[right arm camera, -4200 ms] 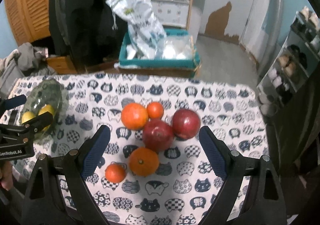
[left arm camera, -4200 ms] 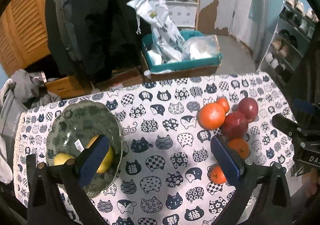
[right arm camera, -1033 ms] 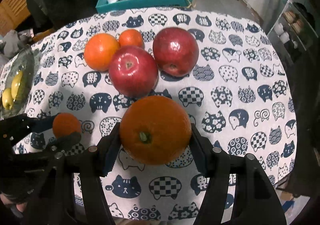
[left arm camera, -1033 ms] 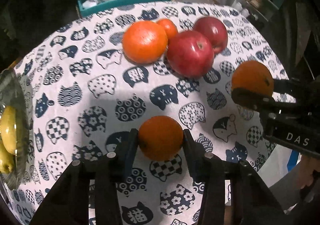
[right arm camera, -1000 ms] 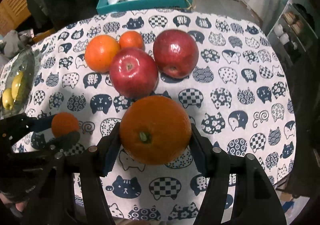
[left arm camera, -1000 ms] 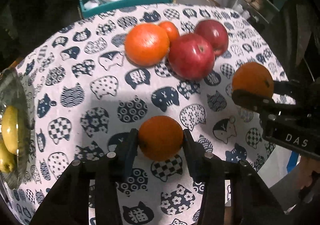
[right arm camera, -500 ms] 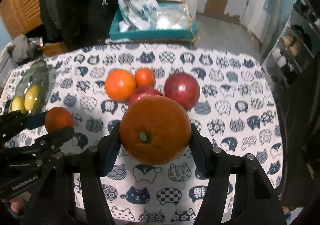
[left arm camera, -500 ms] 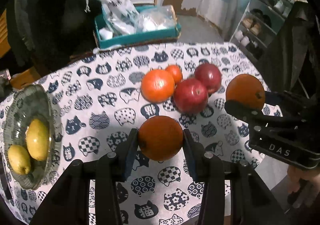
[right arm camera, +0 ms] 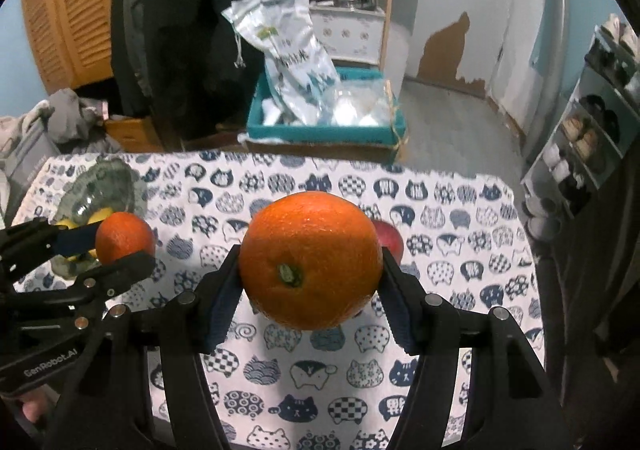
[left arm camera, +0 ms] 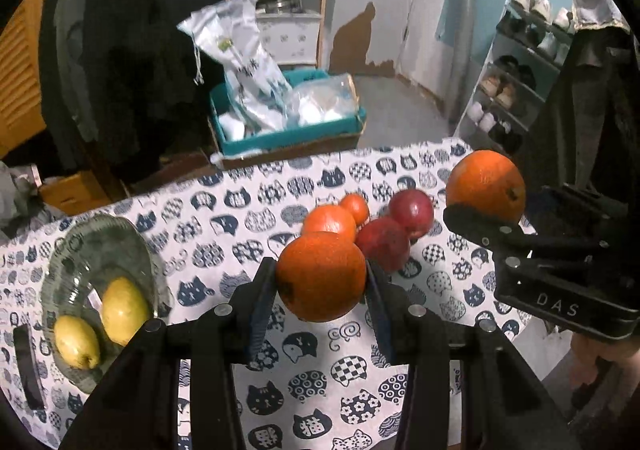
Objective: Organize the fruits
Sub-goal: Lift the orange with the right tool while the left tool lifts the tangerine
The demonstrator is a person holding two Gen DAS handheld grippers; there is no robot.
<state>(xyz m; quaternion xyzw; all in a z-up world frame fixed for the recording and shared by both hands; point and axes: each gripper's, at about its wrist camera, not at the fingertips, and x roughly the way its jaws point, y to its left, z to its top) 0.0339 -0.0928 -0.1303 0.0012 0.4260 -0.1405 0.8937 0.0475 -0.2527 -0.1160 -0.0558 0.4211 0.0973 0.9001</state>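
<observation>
I am holding a fruit in each tool, both lifted clear above the table with its cat-print cloth. My left gripper is clamped on the small orange, its blue pads pressing the fruit from both sides with the jaws only as far apart as the fruit is wide. My right gripper is gripping the large orange in the same way, stem end facing the camera, pads tight against its flanks. In the left wrist view the right gripper is showing at the right edge, carrying its large orange above the table's right end. In the right wrist view the left gripper is sitting at the left edge with its small orange in front of the glass bowl. That bowl is resting on the left part of the table and is holding two yellow lemons, lying side by side. Near the middle of the cloth, four fruits are sitting bunched together and touching: a medium orange, a tiny orange just behind it, and two red apples to their right. Beyond the table's far edge, a teal box with plastic bags in it is standing on the floor.
</observation>
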